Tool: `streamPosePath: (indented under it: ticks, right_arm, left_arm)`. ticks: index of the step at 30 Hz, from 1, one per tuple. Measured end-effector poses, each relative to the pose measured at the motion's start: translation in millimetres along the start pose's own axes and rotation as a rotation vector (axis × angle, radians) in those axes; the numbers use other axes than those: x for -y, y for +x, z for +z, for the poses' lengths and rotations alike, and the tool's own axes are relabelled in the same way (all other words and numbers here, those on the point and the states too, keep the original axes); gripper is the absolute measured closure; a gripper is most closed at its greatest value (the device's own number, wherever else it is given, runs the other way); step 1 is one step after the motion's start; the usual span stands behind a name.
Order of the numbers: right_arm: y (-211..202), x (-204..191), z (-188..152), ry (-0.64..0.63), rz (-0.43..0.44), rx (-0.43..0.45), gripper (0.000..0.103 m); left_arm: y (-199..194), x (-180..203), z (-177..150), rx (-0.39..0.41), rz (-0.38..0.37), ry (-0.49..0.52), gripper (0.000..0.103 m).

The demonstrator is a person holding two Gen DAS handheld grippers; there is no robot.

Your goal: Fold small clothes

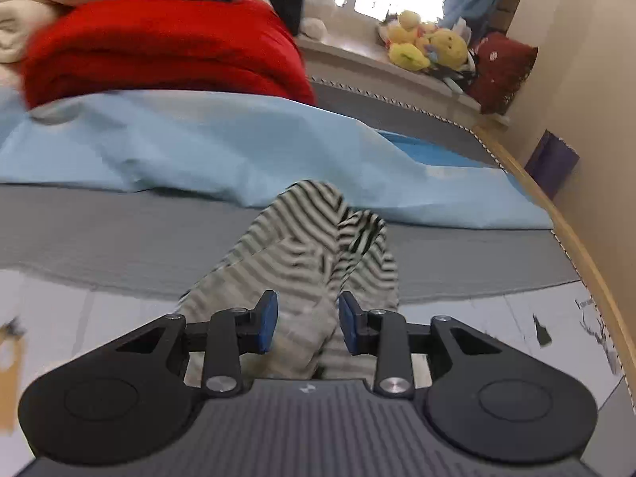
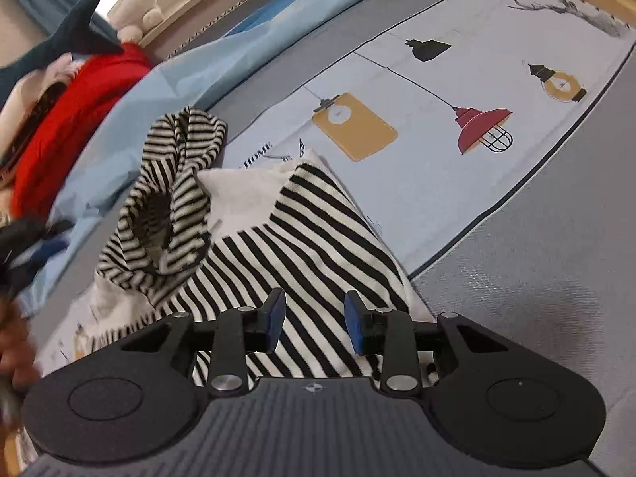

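A small black-and-white striped garment (image 2: pixel 302 238) lies bunched on the printed mat (image 2: pixel 437 175), with a white panel and a rumpled sleeve or hood (image 2: pixel 167 206) at its left. My right gripper (image 2: pixel 315 324) hovers over its near edge, jaws open with cloth showing between the blue pads, not pinched. In the left wrist view the same striped cloth (image 1: pixel 302 246) is blurred and rises in front of my left gripper (image 1: pixel 307 324), whose jaws are open around a fold of it. My left gripper also shows blurred at the right wrist view's left edge (image 2: pixel 24 246).
A light blue sheet (image 1: pixel 198 147) lies across the grey bed cover (image 1: pixel 99 230). A red folded blanket (image 1: pixel 159 47) and cream bedding sit behind it. Yellow plush toys (image 1: pixel 429 43) line a ledge. A wooden bed edge (image 1: pixel 576 238) runs along the right.
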State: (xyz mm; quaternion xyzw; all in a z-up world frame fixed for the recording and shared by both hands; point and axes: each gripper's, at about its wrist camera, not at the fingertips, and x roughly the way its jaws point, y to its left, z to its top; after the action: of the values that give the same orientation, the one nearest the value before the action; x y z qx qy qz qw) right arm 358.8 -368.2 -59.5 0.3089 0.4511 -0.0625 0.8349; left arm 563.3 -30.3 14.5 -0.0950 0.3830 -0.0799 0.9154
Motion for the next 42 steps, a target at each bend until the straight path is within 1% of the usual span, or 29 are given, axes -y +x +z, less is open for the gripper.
streamPosePath:
  ticks: [2, 4, 6, 8, 10, 11, 12, 13, 14, 16, 17, 19, 21, 23, 25, 26, 27, 28, 29, 30, 31, 32, 34, 35, 36, 38, 39, 41, 42]
  right_arm:
    - [-3, -1, 2, 0.009, 0.016, 0.005, 0.068]
    - [-5, -1, 4, 0.01, 0.029, 0.008, 0.068]
    - [-4, 0, 5, 0.011, 0.027, 0.006, 0.068]
    - [-1, 3, 6, 0.036, 0.02, -0.001, 0.068]
    - [1, 5, 6, 0.066, 0.022, -0.013, 0.067]
    - [1, 5, 5, 0.068, 0.027, -0.017, 0.067]
    - [1, 4, 4, 0.062, 0.034, -0.021, 0.067]
    - [1, 3, 4, 0.054, 0.039, -0.022, 0.067]
    - [0, 2, 4, 0.05, 0.042, -0.022, 0.067]
    - [-2, 1, 5, 0.046, 0.045, -0.019, 0.067]
    - [-2, 1, 6, 0.047, 0.043, -0.019, 0.067]
    - [-3, 0, 6, 0.055, 0.044, -0.016, 0.067]
    - [-6, -3, 6, 0.057, 0.054, -0.011, 0.067]
    - [-9, -7, 6, 0.05, 0.065, -0.001, 0.067]
    - [-12, -10, 5, 0.045, 0.068, 0.011, 0.067]
    - [-13, -10, 5, 0.045, 0.066, 0.015, 0.067]
    - [-13, -11, 4, 0.045, 0.063, 0.016, 0.067]
    - [-13, -12, 3, 0.045, 0.063, 0.015, 0.067]
    - [-14, -12, 3, 0.046, 0.062, 0.016, 0.067]
    - [-14, -13, 2, 0.046, 0.061, 0.018, 0.067]
    - [-14, -15, 1, 0.039, 0.061, 0.021, 0.067]
    - [-15, -18, 0, 0.03, 0.062, 0.025, 0.067]
    - [-14, -22, -3, 0.02, 0.066, 0.028, 0.067]
    - [-14, -23, -5, 0.015, 0.069, 0.028, 0.067]
    - [-14, -25, -7, 0.011, 0.069, 0.025, 0.067]
    - [-11, -29, -11, 0.0, 0.071, 0.015, 0.067]
    - [-10, -31, -13, -0.004, 0.074, 0.012, 0.067]
    - [-9, -34, -15, -0.018, 0.074, 0.01, 0.067]
    - [-9, -36, -16, -0.026, 0.074, 0.01, 0.067]
  left_arm:
    - [29, 13, 13, -0.012, 0.016, 0.008, 0.06]
    - [58, 24, 21, -0.027, 0.041, 0.02, 0.05]
    - [85, 25, 22, -0.058, 0.075, 0.018, 0.045]
    - [110, 26, 21, -0.091, 0.116, 0.027, 0.045]
    - [124, 24, 17, -0.108, 0.144, 0.056, 0.047]
    - [131, 24, 15, -0.119, 0.161, 0.084, 0.053]
    - [136, 23, 13, -0.132, 0.181, 0.113, 0.081]
    - [136, 21, 10, -0.151, 0.2, 0.133, 0.101]
    - [132, 19, 9, -0.152, 0.211, 0.138, 0.101]
    - [102, 13, 4, -0.08, 0.175, 0.128, 0.101]
    - [84, 13, 0, -0.04, 0.155, 0.152, 0.102]
    - [30, 12, -15, 0.067, 0.132, 0.223, 0.101]
    - [-36, 4, -40, 0.162, 0.086, 0.26, 0.102]
    - [-104, -12, -76, 0.248, 0.011, 0.261, 0.102]
    - [-162, -25, -120, 0.294, -0.079, 0.311, 0.101]
    - [-184, -34, -147, 0.275, -0.128, 0.331, 0.101]
    - [-196, -42, -171, 0.21, -0.173, 0.336, 0.101]
    - [-199, -48, -190, 0.116, -0.195, 0.348, 0.097]
    - [-200, -51, -210, 0.018, -0.161, 0.389, 0.097]
    - [-201, -51, -222, -0.022, -0.107, 0.429, 0.097]
    - [-204, -52, -227, -0.036, -0.057, 0.439, 0.096]
    - [-209, -58, -220, -0.029, -0.043, 0.378, 0.093]
    - [-214, -77, -197, 0.016, -0.062, 0.153, 0.069]
    - [-211, -88, -187, 0.039, -0.074, 0.026, 0.066]
    - [-204, -95, -180, 0.044, -0.079, -0.054, 0.064]
    - [-186, -91, -168, 0.041, -0.063, -0.104, 0.058]
    - [-174, -90, -168, 0.038, -0.042, -0.116, 0.051]
    - [-150, -91, -170, 0.012, -0.044, -0.161, 0.049]
    - [-147, -92, -173, -0.008, -0.056, -0.192, 0.049]
